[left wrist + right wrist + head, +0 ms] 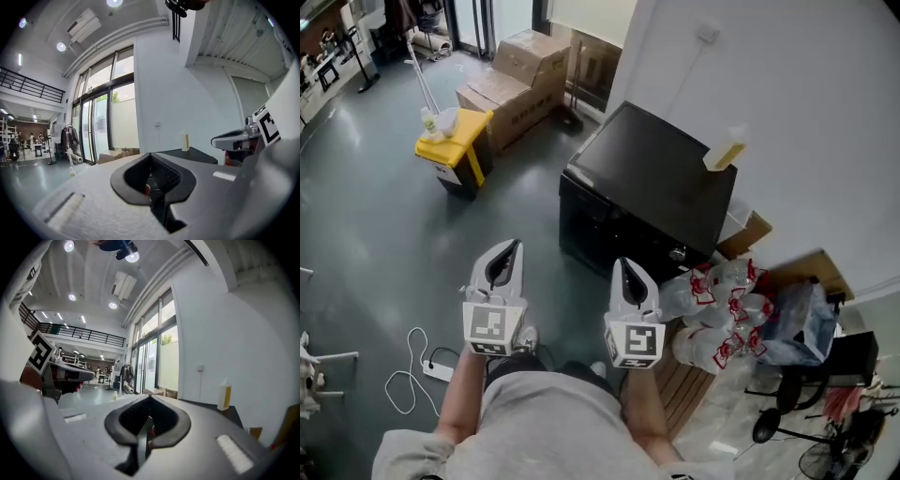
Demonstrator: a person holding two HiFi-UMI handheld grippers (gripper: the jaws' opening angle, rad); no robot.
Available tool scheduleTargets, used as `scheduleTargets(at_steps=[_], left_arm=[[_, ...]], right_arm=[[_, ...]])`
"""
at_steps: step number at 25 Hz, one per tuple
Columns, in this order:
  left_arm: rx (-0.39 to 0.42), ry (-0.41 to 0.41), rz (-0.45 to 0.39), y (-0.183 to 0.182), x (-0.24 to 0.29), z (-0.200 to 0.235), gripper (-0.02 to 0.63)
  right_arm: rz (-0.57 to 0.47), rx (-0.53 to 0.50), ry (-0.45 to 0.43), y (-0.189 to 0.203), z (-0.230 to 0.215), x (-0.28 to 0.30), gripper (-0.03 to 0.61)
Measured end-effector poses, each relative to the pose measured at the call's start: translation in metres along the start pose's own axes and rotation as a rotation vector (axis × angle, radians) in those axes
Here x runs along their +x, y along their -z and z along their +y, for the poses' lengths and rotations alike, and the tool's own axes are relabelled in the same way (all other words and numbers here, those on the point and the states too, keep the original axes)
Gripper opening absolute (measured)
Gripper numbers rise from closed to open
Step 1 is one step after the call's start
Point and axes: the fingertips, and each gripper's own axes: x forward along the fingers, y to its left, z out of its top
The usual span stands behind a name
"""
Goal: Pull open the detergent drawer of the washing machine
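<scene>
The black washing machine [649, 178] stands against the white wall, its dark front [605, 230] turned toward me, with a knob [678, 253] at its right corner. I cannot make out the detergent drawer on that front. A yellowish bottle [724, 150] stands on its lid. My left gripper [507, 251] and right gripper [622, 269] hover side by side short of the machine, both shut and holding nothing. In the left gripper view the shut gripper [151, 155] faces the machine top [190, 153] and bottle [185, 142]. The right gripper view shows its shut gripper [149, 400] and the bottle [224, 395].
A yellow bin [455, 145] and cardboard boxes [520, 80] stand at the far left. White bags with red handles [717, 305] and a blue bag [797, 319] are piled right of the machine. A power strip with white cable [417, 370] lies on the grey floor at the left.
</scene>
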Motion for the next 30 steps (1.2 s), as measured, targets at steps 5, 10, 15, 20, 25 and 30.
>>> scheduleTargets(at_steps=[5,10,15,20,25,30], left_arm=[[0.003,0.107,-0.007,0.01,0.028,0.02,0.011],[-0.006,0.194,-0.016,0.015,0.049,0.037,0.011],[0.008,0.285,-0.046,0.018,0.066,0.042,0.011],[0.016,0.34,-0.038,0.024,0.079,0.045,0.011],[0.005,0.358,-0.023,0.029,0.098,0.048,0.011],[0.012,0.365,-0.017,0.037,0.124,0.046,0.011]], right_arm=[[0.016,0.001,0.096,0.001,0.009,0.019,0.005],[0.023,-0.003,0.188,0.0,0.017,0.028,0.005],[0.015,0.001,0.276,0.001,0.02,0.031,0.005],[0.017,0.01,0.325,0.005,0.021,0.036,0.005],[0.032,0.013,0.335,0.012,0.017,0.051,0.005],[0.05,0.022,0.329,0.024,0.001,0.071,0.005]])
